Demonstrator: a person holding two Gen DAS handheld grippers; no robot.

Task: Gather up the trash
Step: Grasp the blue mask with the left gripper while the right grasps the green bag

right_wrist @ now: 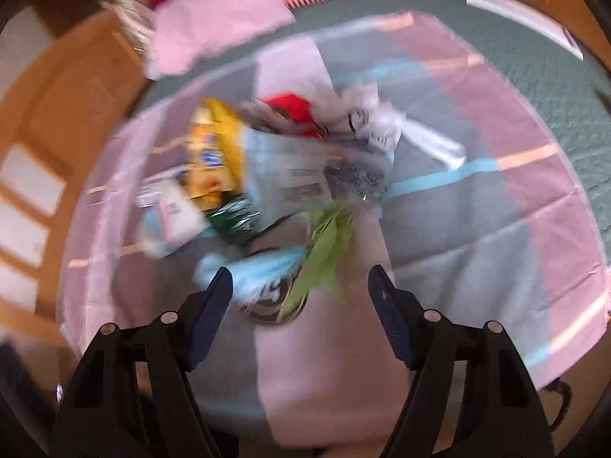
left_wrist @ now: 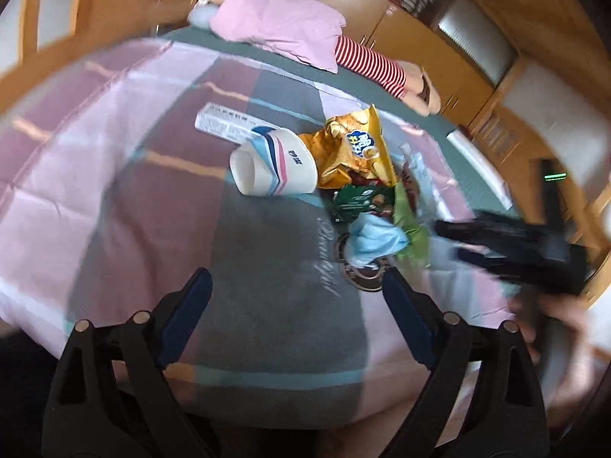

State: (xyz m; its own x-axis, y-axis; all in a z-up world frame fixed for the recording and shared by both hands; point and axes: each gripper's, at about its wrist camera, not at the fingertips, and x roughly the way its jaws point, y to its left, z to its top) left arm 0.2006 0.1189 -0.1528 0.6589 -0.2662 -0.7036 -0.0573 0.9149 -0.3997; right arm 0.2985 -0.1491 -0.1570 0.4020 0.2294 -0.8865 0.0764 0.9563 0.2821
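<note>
Trash heaped in a loose pile [left_wrist: 359, 191] near the middle of a bed, on a quilt [left_wrist: 114, 191] of pink, grey and lilac blocks. In the pile: a white paper cup [left_wrist: 273, 168] on its side with blue and pink stripes, touching a crumpled yellow snack bag [left_wrist: 351, 149]; a dark green wrapper [left_wrist: 359, 202] just below the bag; a light blue face mask [left_wrist: 376, 240] beside a bright green wrapper [left_wrist: 410, 234]; a printed white slip [left_wrist: 225, 124] behind the cup. Same heap seen blurred from the right wrist, with a red scrap [right_wrist: 292, 108] and clear plastic at its far side.

Left gripper [left_wrist: 298, 297] over bare quilt just short of the pile, fingers spread wide, nothing between them. Right gripper [right_wrist: 301, 286] above the near edge of the pile, fingers apart, mask and green wrapper showing between the tips, no pad pressing on either.

Beyond: pink pillow [left_wrist: 278, 23], red-striped cloth [left_wrist: 368, 65], wooden cabinets [left_wrist: 477, 49]
</note>
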